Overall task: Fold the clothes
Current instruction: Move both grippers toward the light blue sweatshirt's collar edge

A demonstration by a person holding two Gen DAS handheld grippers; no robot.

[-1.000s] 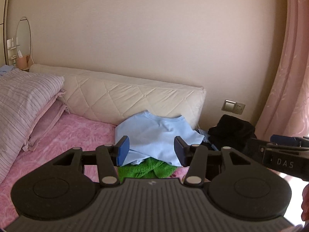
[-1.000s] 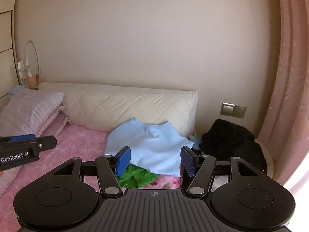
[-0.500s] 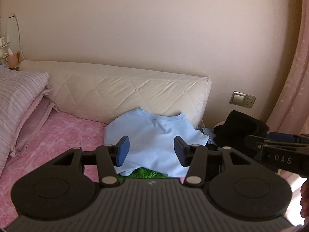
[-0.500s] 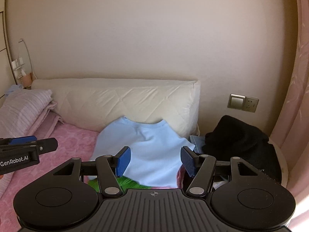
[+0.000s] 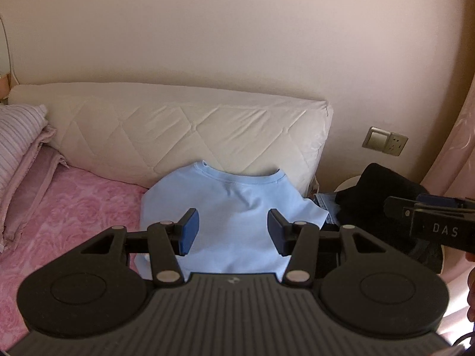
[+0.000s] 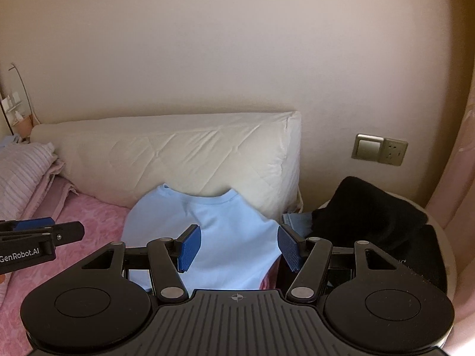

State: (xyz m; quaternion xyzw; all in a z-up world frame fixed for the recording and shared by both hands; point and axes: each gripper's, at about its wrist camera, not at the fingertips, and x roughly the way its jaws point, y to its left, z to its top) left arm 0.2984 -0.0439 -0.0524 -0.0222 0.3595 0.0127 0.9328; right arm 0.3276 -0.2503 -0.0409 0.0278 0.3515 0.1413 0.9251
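A light blue T-shirt lies on the pink bedspread, its collar resting against the cream quilted headboard cushion. It also shows in the right wrist view. My left gripper is open and empty, held above the shirt's lower part. My right gripper is open and empty, over the shirt's right side. Each gripper shows in the other's view: the right one at the right edge, the left one at the left edge.
Black clothing is piled on a round white stand right of the bed, with a bit of blue denim beside it. Striped pillows lie at left. A wall switch and socket and a pink curtain are at right.
Both grippers have moved forward towards the headboard and a little right. The green garment under the blue shirt has dropped out of sight behind the gripper bodies. Jaws stayed open.
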